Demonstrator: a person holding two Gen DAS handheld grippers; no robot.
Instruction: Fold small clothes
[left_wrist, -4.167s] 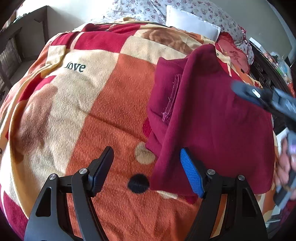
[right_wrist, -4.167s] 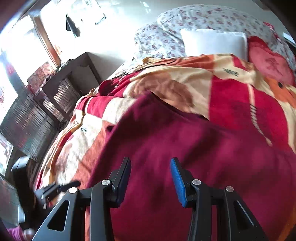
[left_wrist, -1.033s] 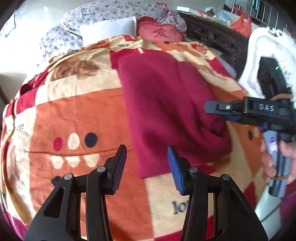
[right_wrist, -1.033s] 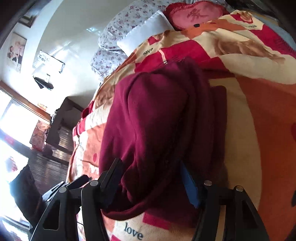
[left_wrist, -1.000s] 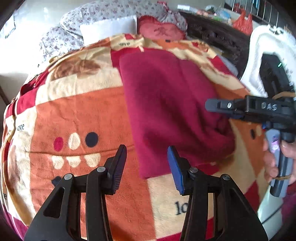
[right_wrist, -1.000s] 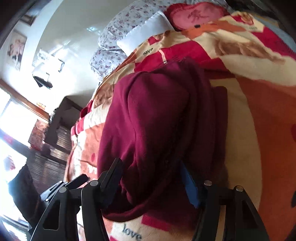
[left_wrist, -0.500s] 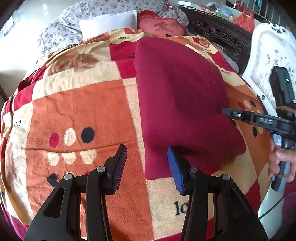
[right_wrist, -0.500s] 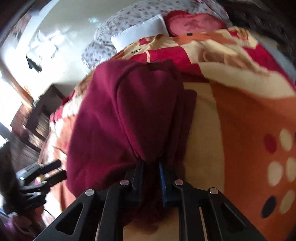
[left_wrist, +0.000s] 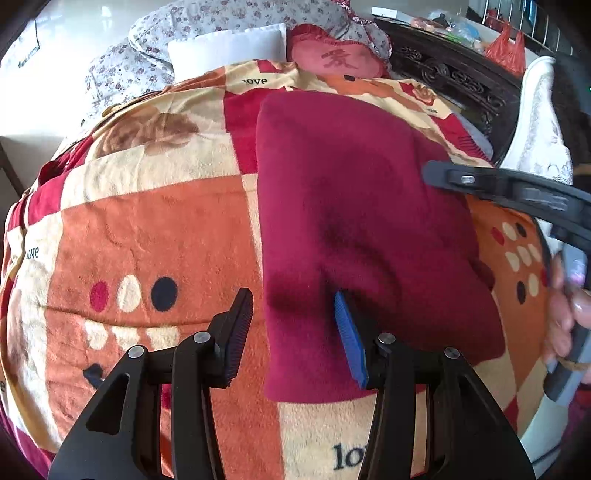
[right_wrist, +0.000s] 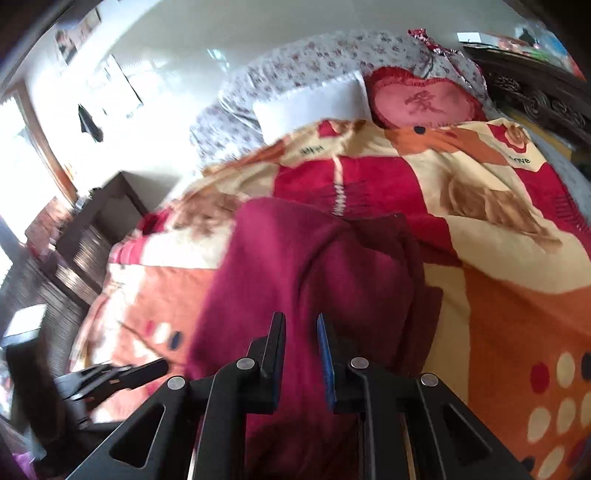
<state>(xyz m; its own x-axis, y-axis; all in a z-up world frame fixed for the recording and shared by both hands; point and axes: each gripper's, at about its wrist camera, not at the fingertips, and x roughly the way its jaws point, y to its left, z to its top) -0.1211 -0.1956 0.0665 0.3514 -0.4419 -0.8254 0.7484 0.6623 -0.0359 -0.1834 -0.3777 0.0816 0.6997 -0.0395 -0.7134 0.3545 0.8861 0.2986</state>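
Right tongs (right_wrist: 301, 354) had narrowed since a second before, over the maroon garment (left_wrist: 362, 221).
Garment lay folded on the bed blanket (left_wrist: 155, 229); left tongs (left_wrist: 295, 332) spread astride its near edge, apparently for the next fold; right's grip unclear.

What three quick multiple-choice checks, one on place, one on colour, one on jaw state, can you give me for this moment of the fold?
1. Where does the maroon garment lie?
A. On the patterned blanket on the bed
B. On a wooden chair
C. On the floor

2. What colour is the pillow at the head of the bed, left of the heart-shaped cushion?
A. Blue
B. White
C. Black

3. How do the jaws of the left gripper stand?
A. Shut on the garment
B. Shut on nothing
C. Open, straddling the garment's near left corner

Answers:
1 A, the cloth rests flat on the blanket.
2 B, it shows plain white.
3 C, a wide gap separates the two pads.
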